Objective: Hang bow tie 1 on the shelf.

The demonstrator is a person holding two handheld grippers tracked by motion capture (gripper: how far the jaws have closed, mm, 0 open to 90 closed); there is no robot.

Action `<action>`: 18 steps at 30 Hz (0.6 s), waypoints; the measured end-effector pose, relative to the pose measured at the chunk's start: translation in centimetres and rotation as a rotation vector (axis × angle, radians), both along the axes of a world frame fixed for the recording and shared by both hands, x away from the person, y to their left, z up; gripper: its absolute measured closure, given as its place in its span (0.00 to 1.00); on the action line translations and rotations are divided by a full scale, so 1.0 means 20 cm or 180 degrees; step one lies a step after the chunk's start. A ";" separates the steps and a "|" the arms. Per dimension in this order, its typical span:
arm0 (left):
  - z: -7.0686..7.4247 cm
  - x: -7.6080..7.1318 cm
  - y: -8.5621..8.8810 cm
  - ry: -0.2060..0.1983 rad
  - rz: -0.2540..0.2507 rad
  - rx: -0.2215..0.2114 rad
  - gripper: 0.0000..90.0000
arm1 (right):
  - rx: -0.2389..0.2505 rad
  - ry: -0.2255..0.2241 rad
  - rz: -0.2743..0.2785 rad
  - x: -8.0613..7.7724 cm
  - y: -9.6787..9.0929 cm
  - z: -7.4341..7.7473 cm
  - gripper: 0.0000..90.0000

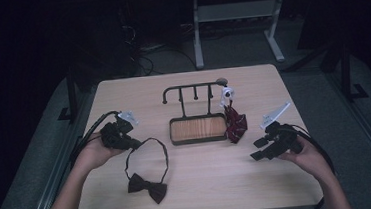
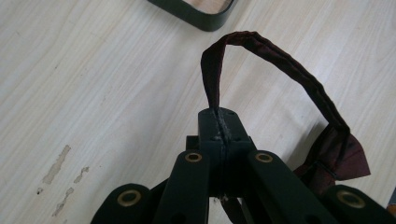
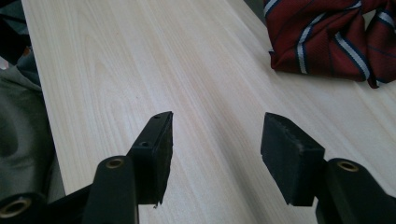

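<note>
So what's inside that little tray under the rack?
The tray looks empty, just its wooden bottom showing. The striped tie sits beside it, hanging from the rack, not inside. It covers the tray's right end.

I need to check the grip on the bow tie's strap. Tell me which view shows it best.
The left gripper view: the left gripper has its jaws shut on the strap, seen close up. The high view shows the whole bow tie on the table, but small.
</note>
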State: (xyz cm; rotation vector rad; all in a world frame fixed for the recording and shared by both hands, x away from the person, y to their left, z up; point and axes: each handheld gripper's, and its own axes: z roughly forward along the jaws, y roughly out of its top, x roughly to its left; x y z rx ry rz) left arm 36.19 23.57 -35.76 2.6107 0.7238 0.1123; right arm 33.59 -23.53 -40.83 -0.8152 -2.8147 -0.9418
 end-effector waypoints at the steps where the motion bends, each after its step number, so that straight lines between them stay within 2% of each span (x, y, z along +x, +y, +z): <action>1: 0.01 0.00 0.00 0.0007 -0.0002 -0.0013 1.00 | -0.0003 -0.0001 0.0010 0.00 0.00 0.00 0.48; 12: 0.08 -0.02 -0.03 -0.0021 -0.0082 0.0004 1.00 | 0.0004 -0.0030 -0.0004 -0.01 -0.01 0.02 0.48; 18: 0.10 -0.02 -0.04 0.0009 -0.0132 -0.0021 1.00 | 0.0001 -0.0038 0.0000 -0.01 0.00 0.02 0.48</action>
